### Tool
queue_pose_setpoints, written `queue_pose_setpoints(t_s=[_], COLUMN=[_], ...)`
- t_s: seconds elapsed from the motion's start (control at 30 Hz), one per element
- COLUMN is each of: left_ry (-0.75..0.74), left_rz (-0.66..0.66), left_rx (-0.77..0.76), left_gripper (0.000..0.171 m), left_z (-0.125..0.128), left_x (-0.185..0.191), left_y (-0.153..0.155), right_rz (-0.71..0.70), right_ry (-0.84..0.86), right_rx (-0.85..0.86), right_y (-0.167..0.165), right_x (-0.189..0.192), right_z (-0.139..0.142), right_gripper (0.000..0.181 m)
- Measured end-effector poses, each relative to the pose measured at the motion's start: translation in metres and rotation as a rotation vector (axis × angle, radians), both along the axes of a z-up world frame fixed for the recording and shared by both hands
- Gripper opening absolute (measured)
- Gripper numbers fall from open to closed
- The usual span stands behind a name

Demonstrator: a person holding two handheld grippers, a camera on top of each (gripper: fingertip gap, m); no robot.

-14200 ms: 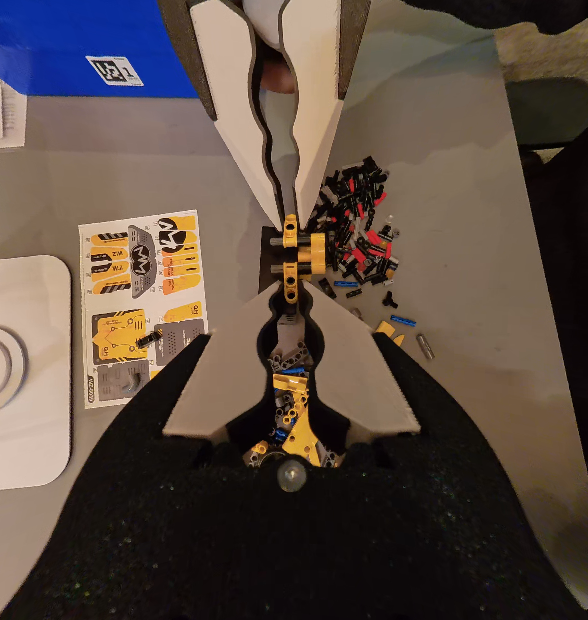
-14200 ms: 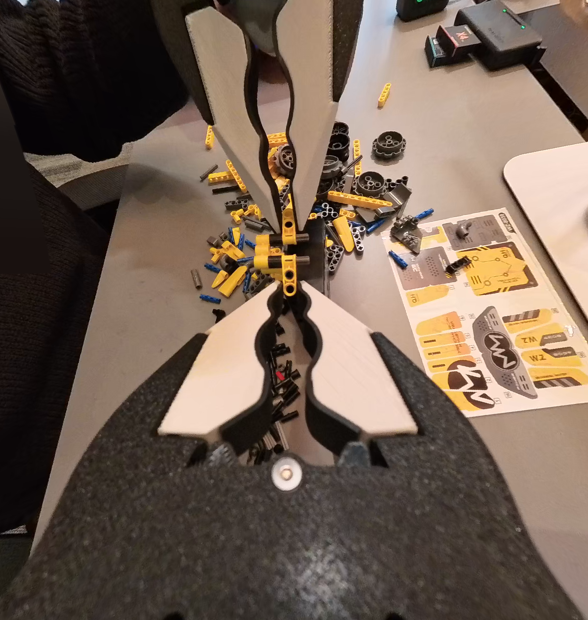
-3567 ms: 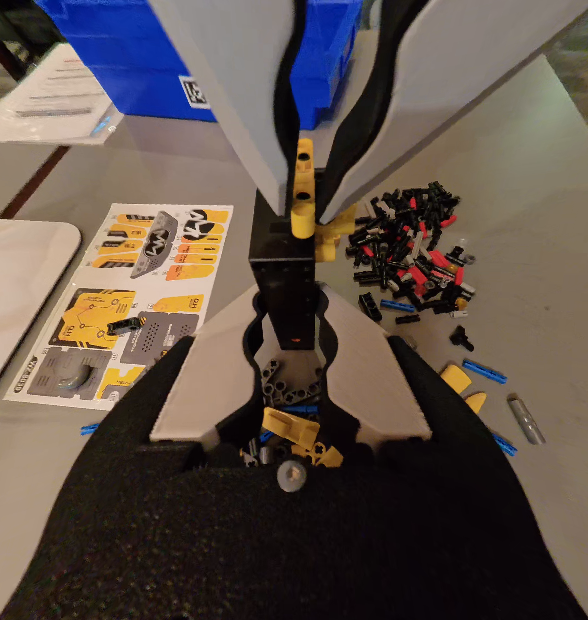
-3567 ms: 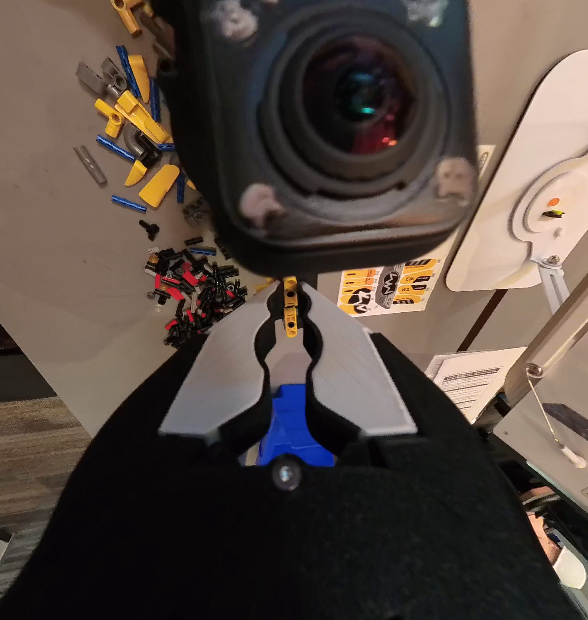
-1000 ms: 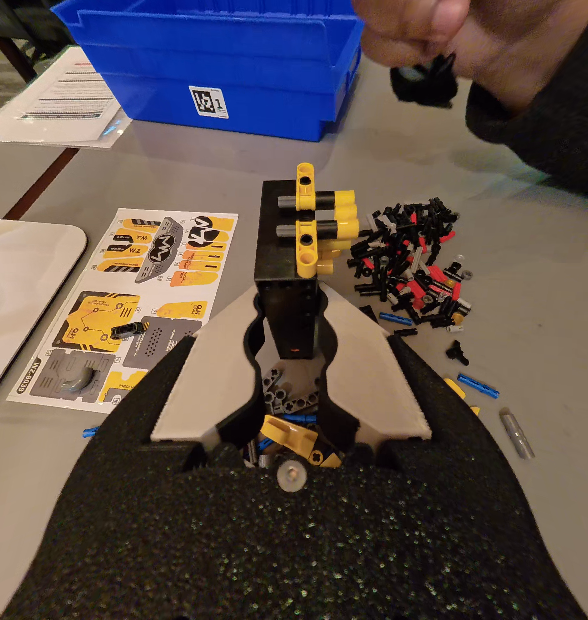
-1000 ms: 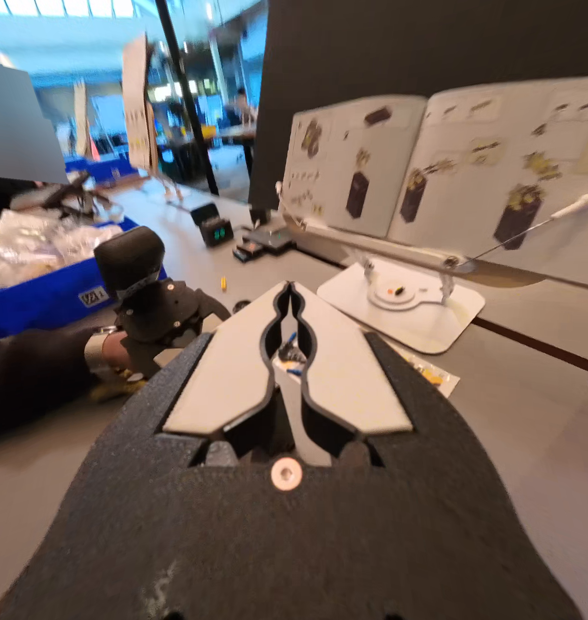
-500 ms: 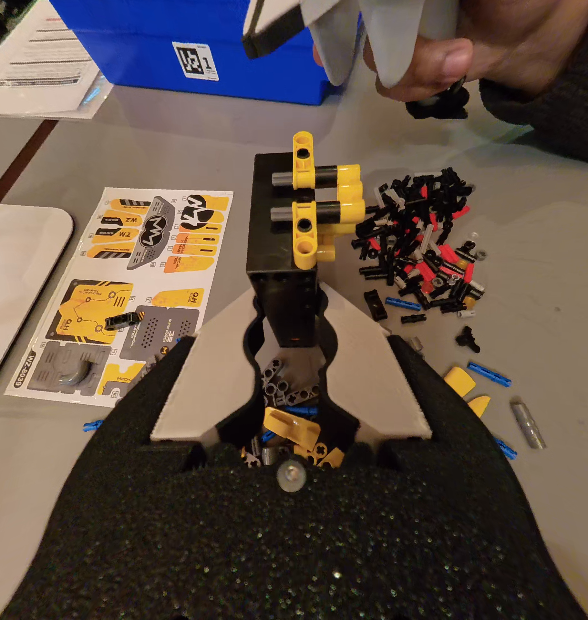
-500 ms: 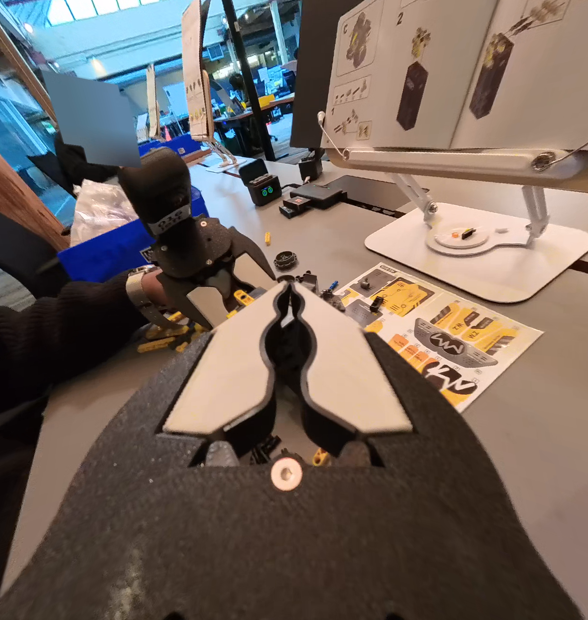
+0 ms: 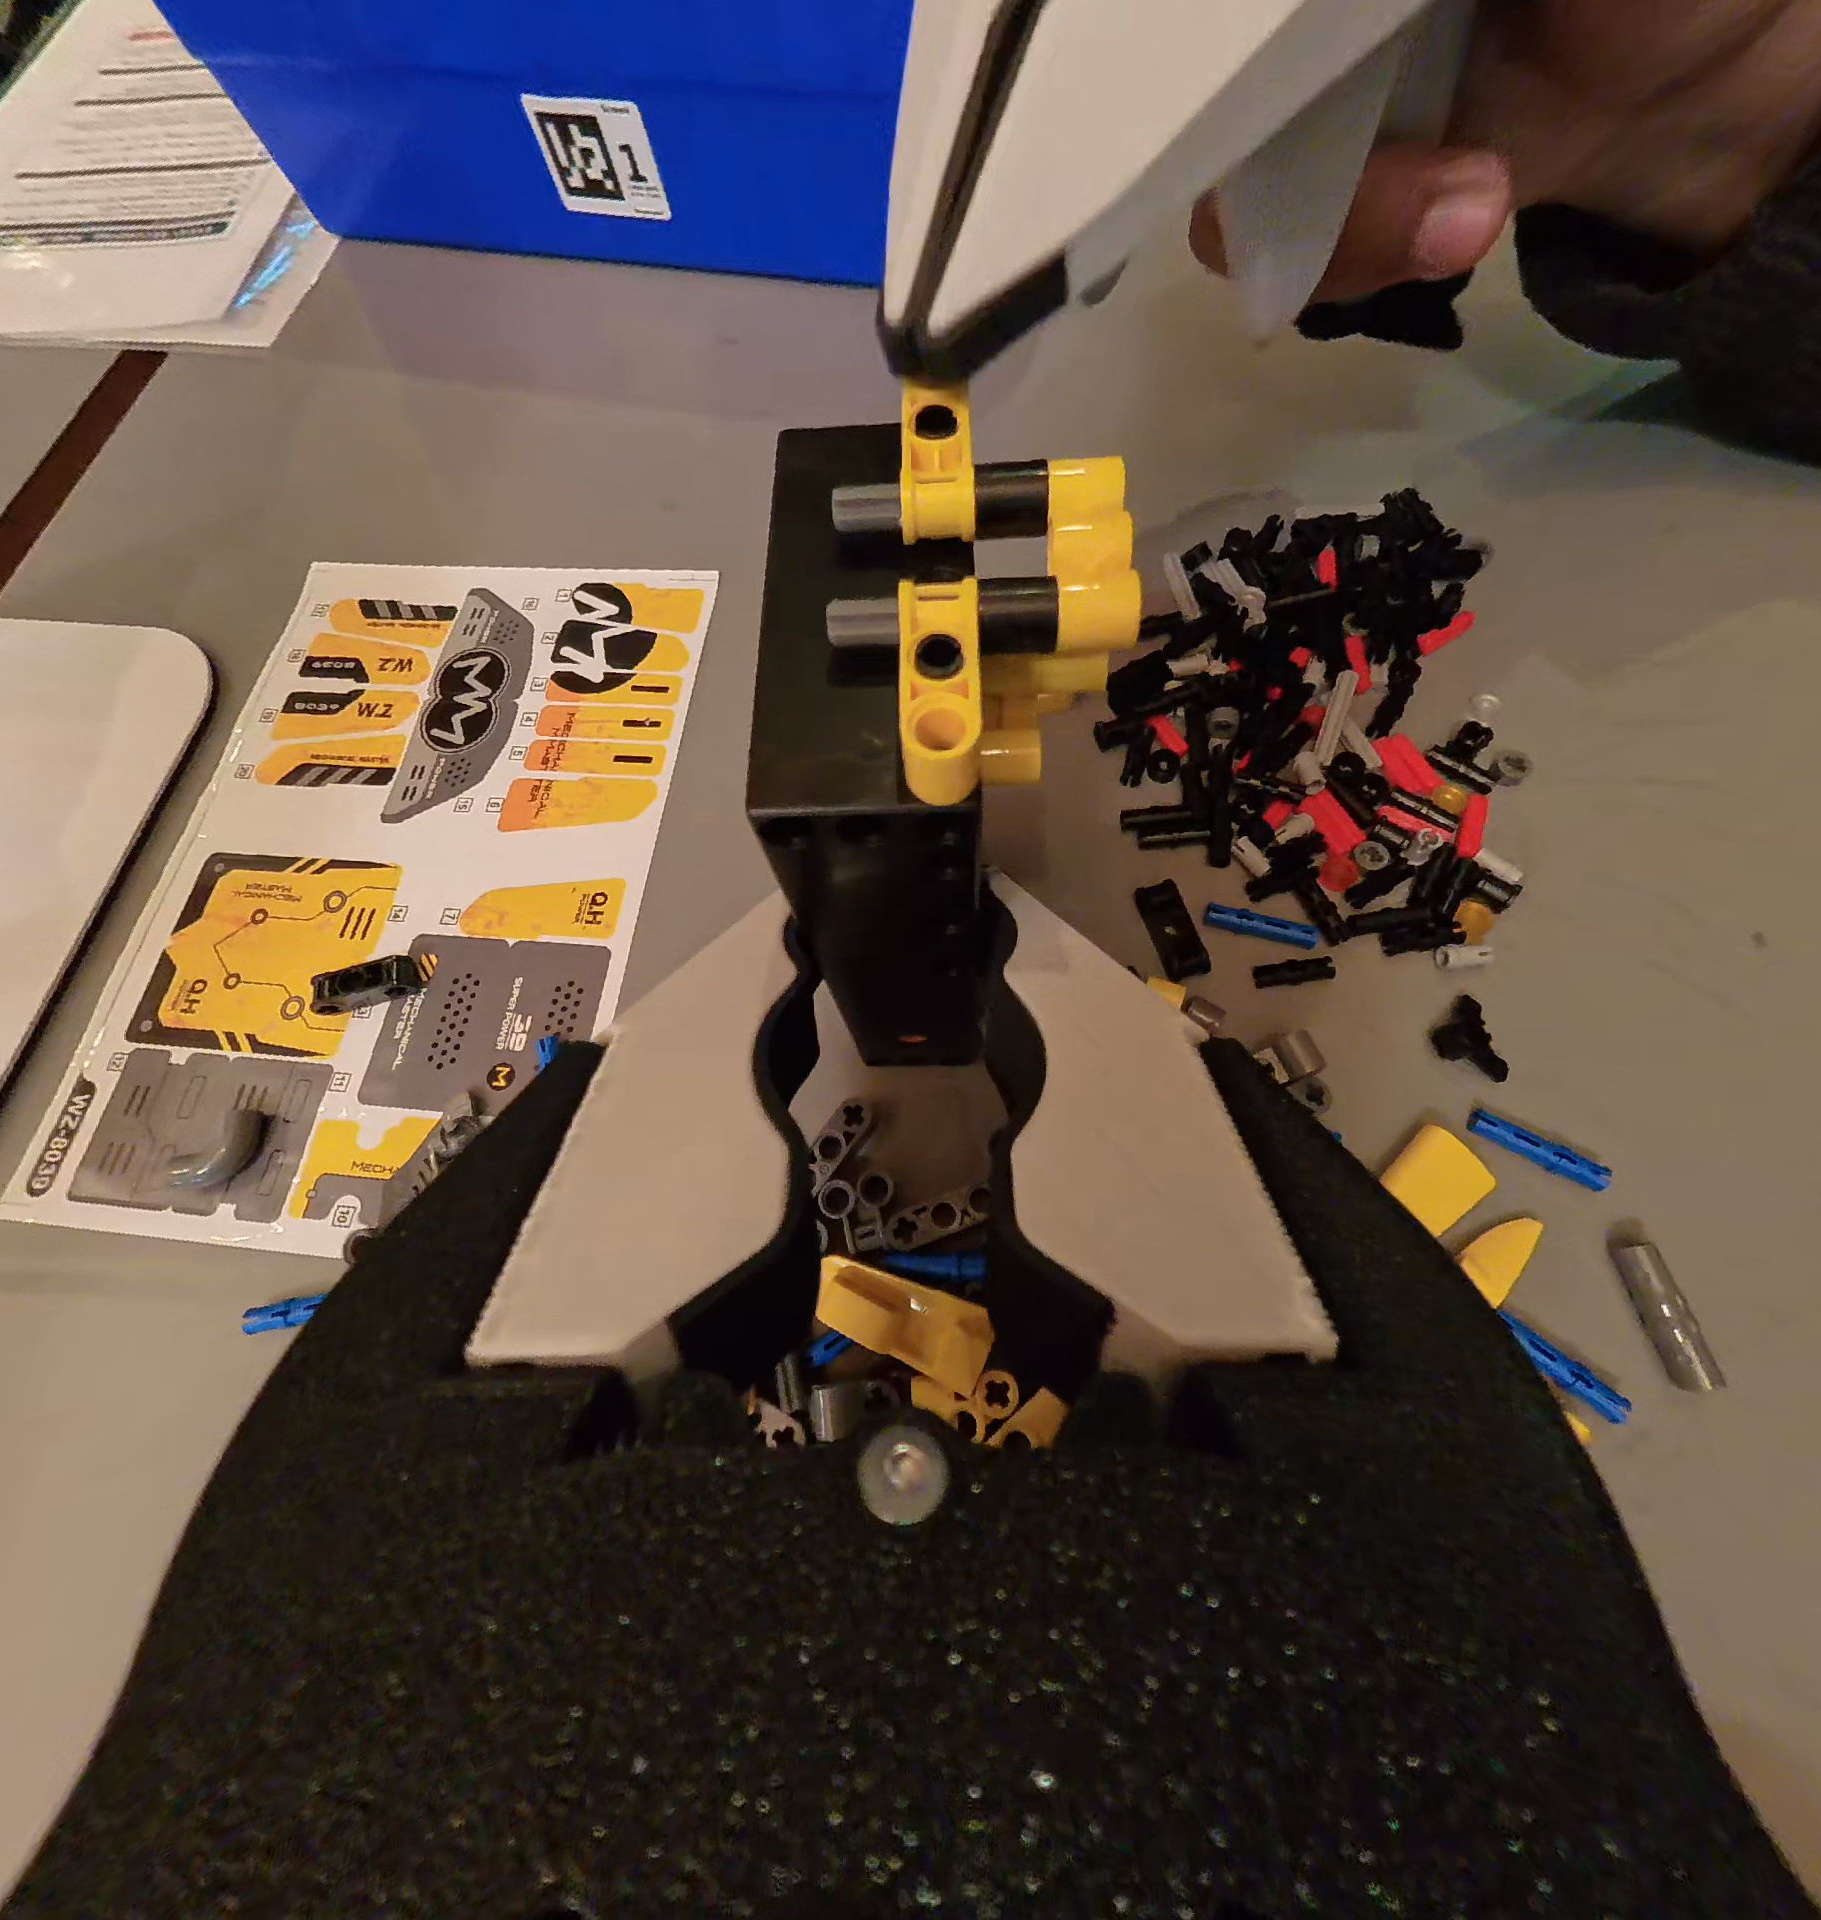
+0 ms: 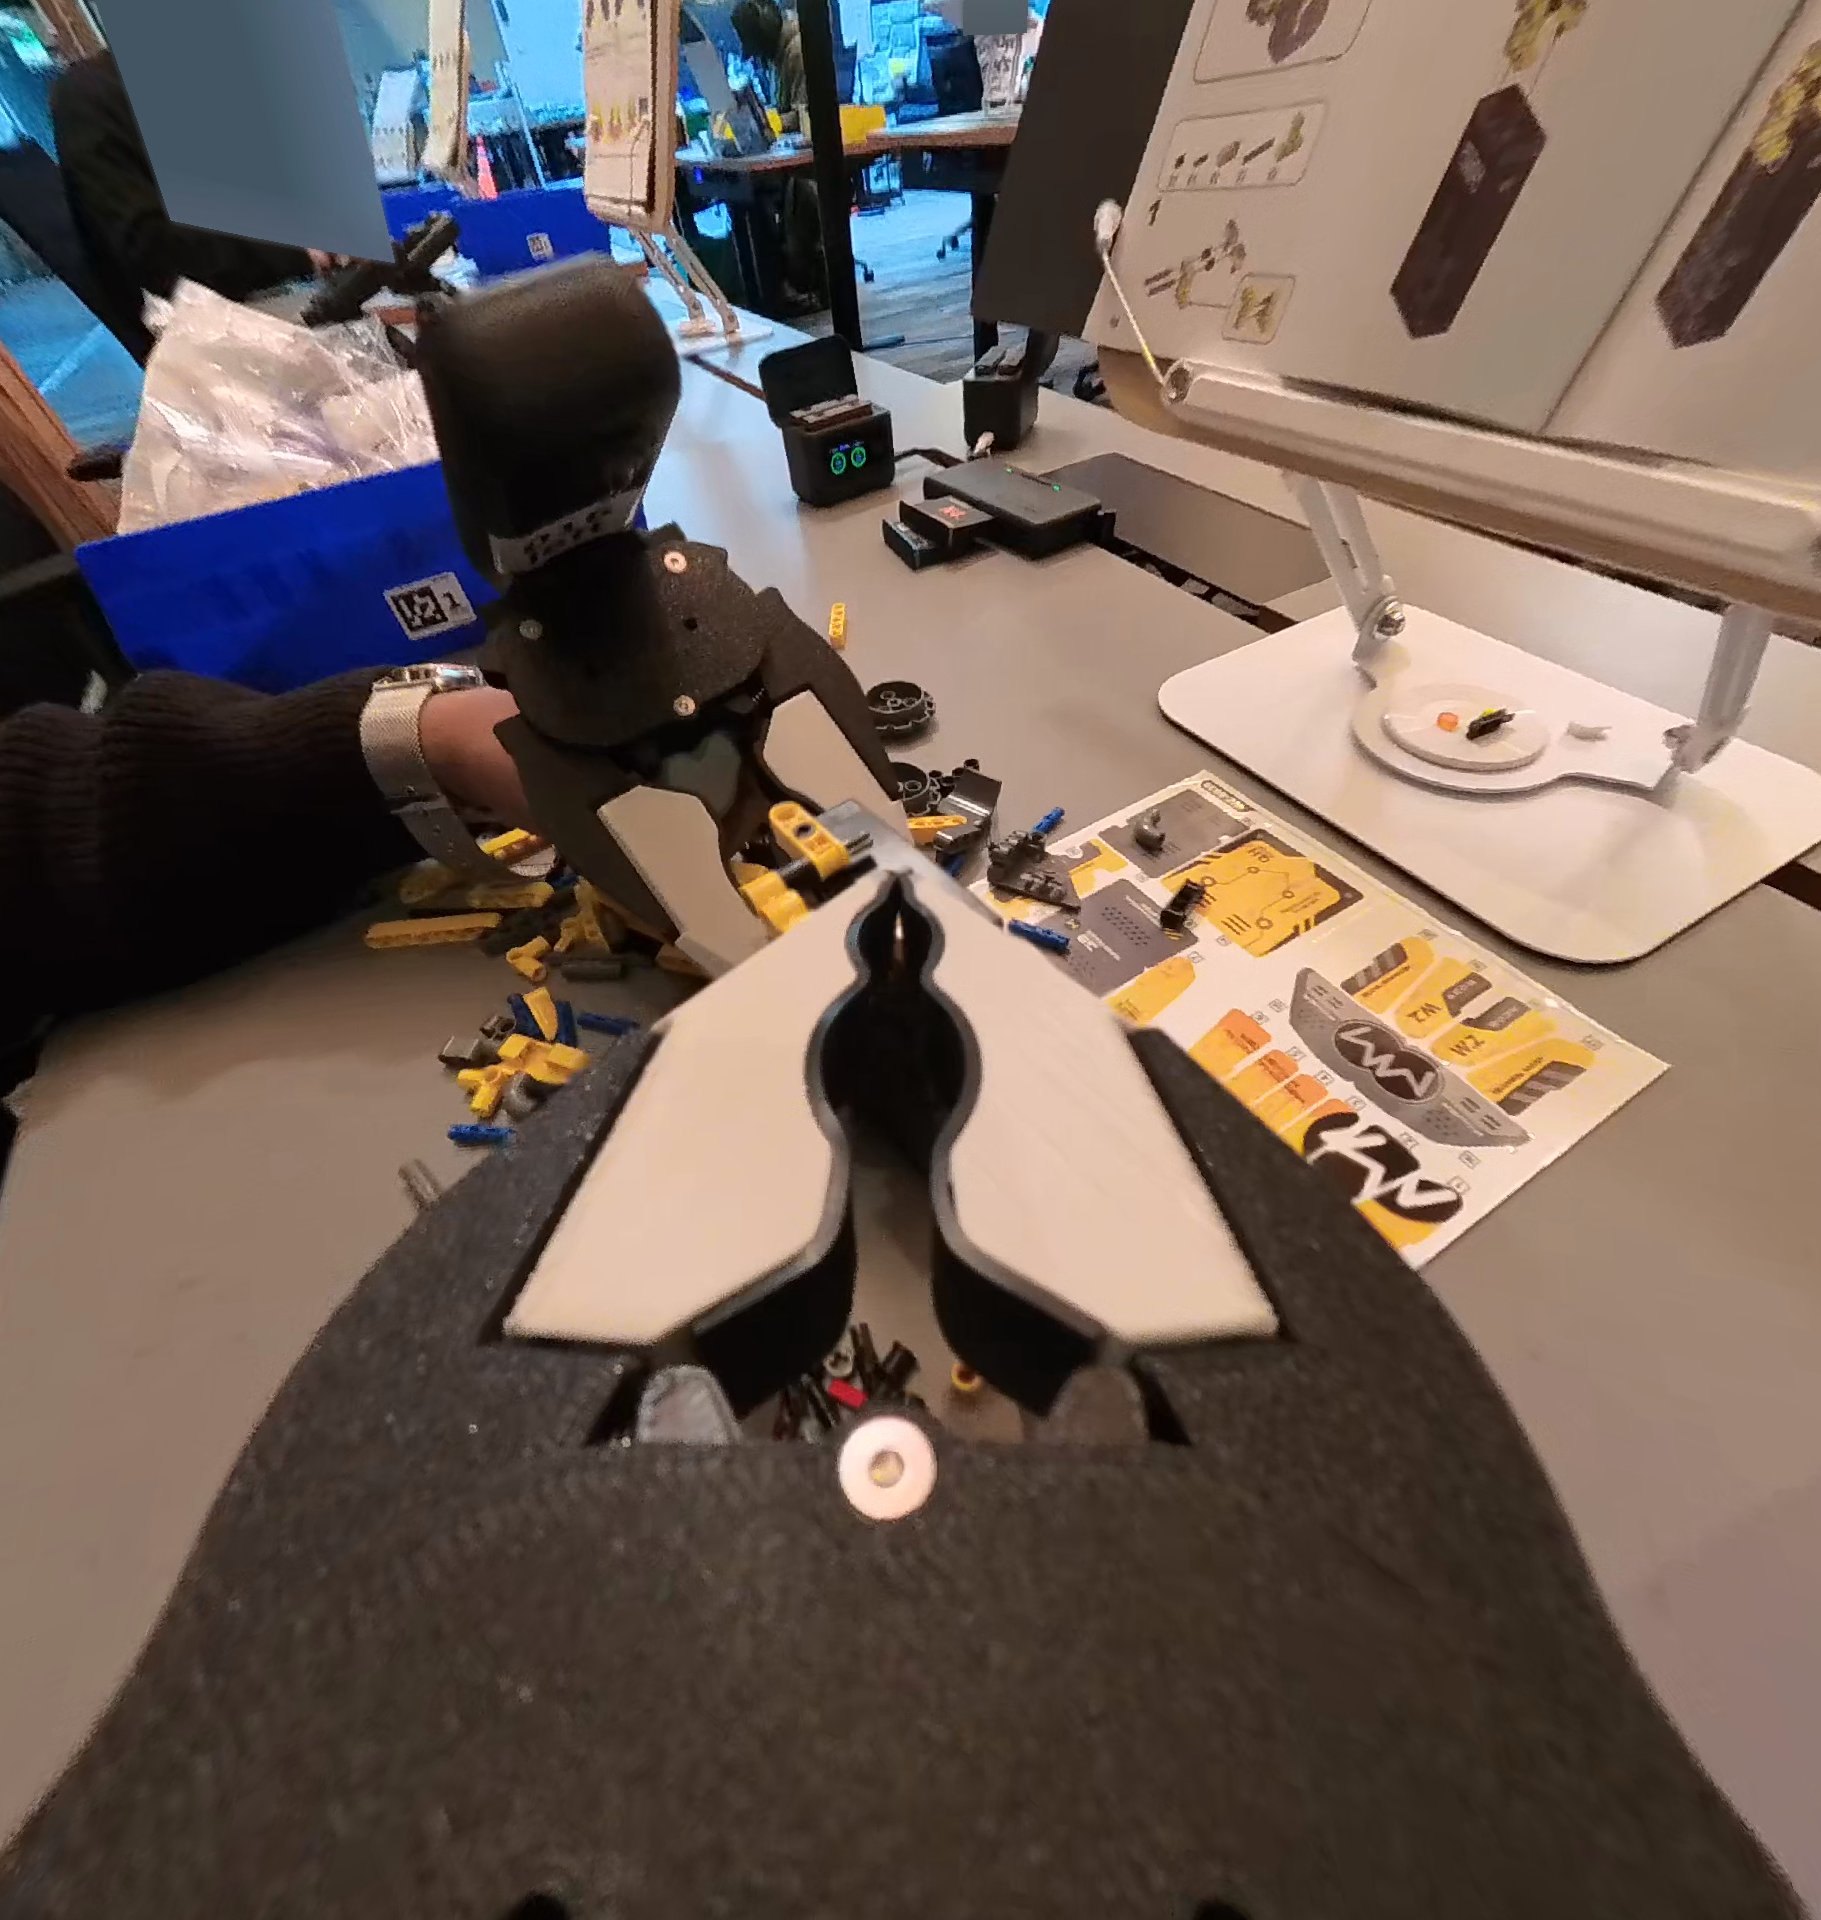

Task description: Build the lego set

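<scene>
My left gripper [image 9: 890, 914] is shut on the near end of a black block [image 9: 844, 665], held above the grey table. Two yellow beams [image 9: 937, 665] on grey and black pins sit on the block's top. My right gripper [image 9: 947, 348] comes in from above with its jaws together, and its tips are at the far end of the upper yellow beam. I cannot tell whether they touch it. In the right wrist view my right gripper [image 10: 893, 883] is shut and points at the block, which the left gripper [image 10: 802, 894] holds.
A sticker sheet [image 9: 397, 883] lies left of the block, and a pile of black and red pins [image 9: 1321, 727] lies to its right. Loose yellow and blue pieces [image 9: 1436, 1174] lie near right. A blue bin [image 9: 573, 125] stands behind. A white booklet stand [image 10: 1508, 790] is at the right. The grippers' ends are close to 9 cm from one another.
My right gripper let go of the yellow beam and swung away toward the booklet. It has now come back down to the top of the block. My left gripper keeps hold of the block.
</scene>
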State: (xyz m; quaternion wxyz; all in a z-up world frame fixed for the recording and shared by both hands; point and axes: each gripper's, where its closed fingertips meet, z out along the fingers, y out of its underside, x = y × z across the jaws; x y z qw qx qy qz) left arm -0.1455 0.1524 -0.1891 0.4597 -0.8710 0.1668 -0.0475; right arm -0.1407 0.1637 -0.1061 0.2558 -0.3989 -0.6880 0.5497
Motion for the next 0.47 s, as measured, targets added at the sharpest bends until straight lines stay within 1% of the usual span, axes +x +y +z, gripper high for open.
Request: queue_pose_setpoints(t_s=[0.2,0.33,0.47], left_ry=[-0.011,-0.004,-0.016], left_rz=[0.005,0.017,0.03], left_rx=[0.004,-0.016,-0.021], left_gripper=[0.026,0.026,0.026], left_z=[-0.0004,-0.0011,-0.0014], left_x=[0.0002,0.0003,-0.0002], left_y=[0.0002,-0.0005,-0.0007], right_rz=[-0.01,-0.006,-0.042], right_ry=[-0.016,-0.053,0.004], right_rx=[-0.006,-0.056,0.014], right_y=[0.0002,-0.0003,-0.0004], right_x=[-0.0012,-0.0008,-0.003], right_z=[-0.003,-0.003,-0.0026], right_gripper=[0.0,0.0,0.0])
